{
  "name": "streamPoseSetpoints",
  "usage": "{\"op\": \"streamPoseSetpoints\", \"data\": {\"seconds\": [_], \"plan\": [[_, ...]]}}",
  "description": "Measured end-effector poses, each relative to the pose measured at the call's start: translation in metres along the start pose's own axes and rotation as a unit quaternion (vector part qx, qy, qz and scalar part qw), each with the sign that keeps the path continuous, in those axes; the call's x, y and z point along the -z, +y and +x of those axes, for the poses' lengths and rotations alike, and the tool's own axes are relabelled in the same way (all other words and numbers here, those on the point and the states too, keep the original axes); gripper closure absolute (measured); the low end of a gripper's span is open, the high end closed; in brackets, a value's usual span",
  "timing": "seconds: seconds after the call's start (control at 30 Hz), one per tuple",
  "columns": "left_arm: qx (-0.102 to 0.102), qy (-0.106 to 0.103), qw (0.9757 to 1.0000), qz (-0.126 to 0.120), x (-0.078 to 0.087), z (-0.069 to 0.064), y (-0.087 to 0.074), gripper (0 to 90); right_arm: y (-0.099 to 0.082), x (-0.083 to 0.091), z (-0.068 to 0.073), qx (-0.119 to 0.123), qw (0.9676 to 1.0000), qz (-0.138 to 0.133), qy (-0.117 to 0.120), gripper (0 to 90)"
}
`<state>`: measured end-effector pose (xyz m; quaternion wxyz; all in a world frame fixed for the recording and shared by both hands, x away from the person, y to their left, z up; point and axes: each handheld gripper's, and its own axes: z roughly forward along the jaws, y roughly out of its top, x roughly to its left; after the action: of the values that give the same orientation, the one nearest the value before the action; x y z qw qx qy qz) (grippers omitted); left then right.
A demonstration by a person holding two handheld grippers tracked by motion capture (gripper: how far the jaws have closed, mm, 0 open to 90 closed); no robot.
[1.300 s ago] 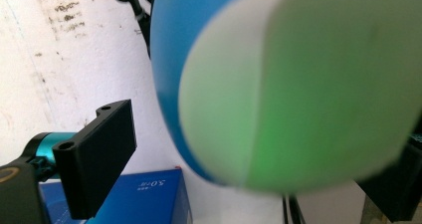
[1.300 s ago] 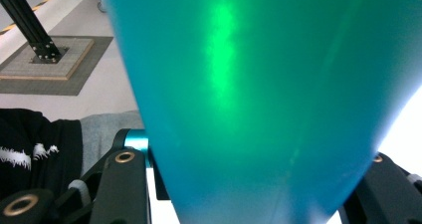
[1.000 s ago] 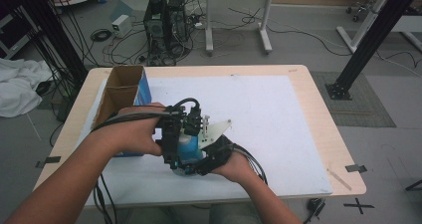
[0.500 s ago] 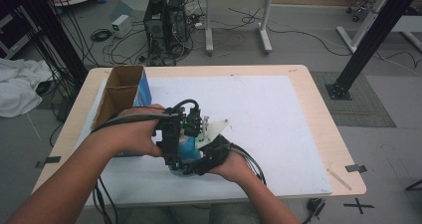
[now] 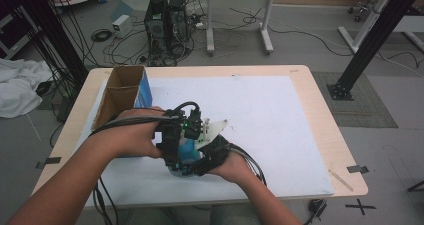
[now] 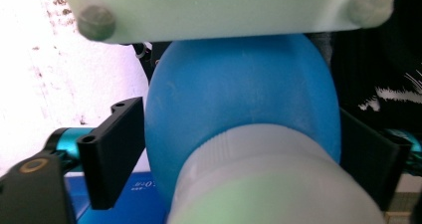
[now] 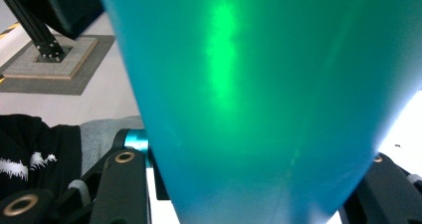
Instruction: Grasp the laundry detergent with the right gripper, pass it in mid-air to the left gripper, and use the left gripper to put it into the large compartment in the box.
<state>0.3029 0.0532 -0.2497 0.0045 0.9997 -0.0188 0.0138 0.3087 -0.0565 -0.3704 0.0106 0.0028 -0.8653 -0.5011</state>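
the blue bottle [image 5: 187,150] is between the two grippers, near the table edge at 6 o'clock, over the white sheet [image 5: 280,130] that covers the table [image 5: 327,135]. the cardboard box [image 5: 120,92] stands at about 10 o'clock from it.

i think this bottle is light, made of smooth plastic with some give in the wall, so it can slip if the hold is only on the round part. the neck with the white cap [image 6: 268,184] looks stiffer; the fine ridges on the cap should give a better grip for turning. the wide body is the good place to keep it steady, low where it becomes narrow.

the bottle has a round blue body [image 6: 239,104], a little matte, and a pale whitish cap with ribs. in the right gripper view the body [image 7: 249,94] looks more teal with a green reflection on it.

the right gripper [image 5: 210,157] is clamped on the body, its black jaws at both sides of the narrow part. the left gripper [image 5: 175,137] has its jaws on each side of the bottle near the cap. they have just been closing with the bottle between them. the left jaw looks to meet the blue wall, but if the pads press already i cannot tell.
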Motion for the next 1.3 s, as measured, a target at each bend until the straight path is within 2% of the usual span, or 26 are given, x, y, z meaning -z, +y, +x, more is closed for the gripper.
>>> {"op": "streamPoseSetpoints", "data": {"seconds": [0.13,0.23,0.27,0.4,0.43,0.47,0.67,0.7,0.77,0.93,0.97,1.03,1.1,1.3], "plan": [[-0.007,0.007,0.9999,-0.003,0.0007,0.0013,0.0006,17.9,0.0004,0.0008,0.0006,-0.007,1.0000,0.003,0.004,45.1],[-0.013,0.011,0.9998,0.007,0.0017,0.0013,0.0015,19.2,0.0005,0.0008,-0.0002,-0.003,1.0000,0.001,0.002,45.1],[-0.001,0.004,1.0000,0.003,0.0007,-0.0002,0.0011,20.0,0.0005,0.0008,-0.0005,-0.001,1.0000,0.001,0.002,45.1],[-0.006,0.013,0.9999,0.003,0.0013,0.0007,0.0012,20.8,0.0005,0.0006,0.0001,-0.006,1.0000,0.002,0.004,45.2],[-0.003,0.012,0.9999,0.005,0.0023,0.0000,0.0012,26.9,0.0003,0.0006,0.0003,-0.009,0.9999,0.002,0.005,45.2],[-0.005,0.002,1.0000,0.001,0.0019,0.0005,0.0011,26.9,0.0003,0.0006,0.0003,-0.009,0.9999,0.002,0.005,45.2],[-0.012,0.012,0.9998,0.004,0.0028,0.0011,0.0025,27.1,0.0010,0.0012,0.0000,-0.005,1.0000,0.003,0.003,45.2],[0.001,-0.002,1.0000,0.004,0.0017,-0.0002,0.0018,28.7,0.0010,0.0010,0.0001,-0.007,1.0000,0.002,0.003,45.2],[-0.008,0.008,0.9999,0.003,0.0019,0.0008,0.0021,30.8,0.0009,0.0008,-0.0001,-0.005,1.0000,0.002,0.002,45.2],[-0.003,-0.001,1.0000,0.003,0.0022,0.0003,0.0015,30.9,0.0011,0.0009,0.0002,-0.006,1.0000,0.003,0.005,45.2],[-0.003,-0.004,1.0000,0.004,0.0023,0.0005,0.0013,34.2,0.0015,0.0012,0.0001,-0.003,1.0000,0.004,0.003,45.2],[-0.003,-0.002,1.0000,0.004,0.0021,0.0005,0.0011,34.2,0.0016,0.0005,0.0003,-0.002,1.0000,0.001,0.002,45.2],[-0.009,-0.002,0.9999,0.005,0.0021,0.0017,0.0014,34.2,0.0016,0.0010,0.0000,-0.002,1.0000,0.003,0.003,45.2],[0.006,-0.011,0.9999,0.003,0.0011,-0.0002,0.0009,36.0,0.0015,-0.0004,0.0012,-0.006,1.0000,0.002,0.005,45.2]]}}
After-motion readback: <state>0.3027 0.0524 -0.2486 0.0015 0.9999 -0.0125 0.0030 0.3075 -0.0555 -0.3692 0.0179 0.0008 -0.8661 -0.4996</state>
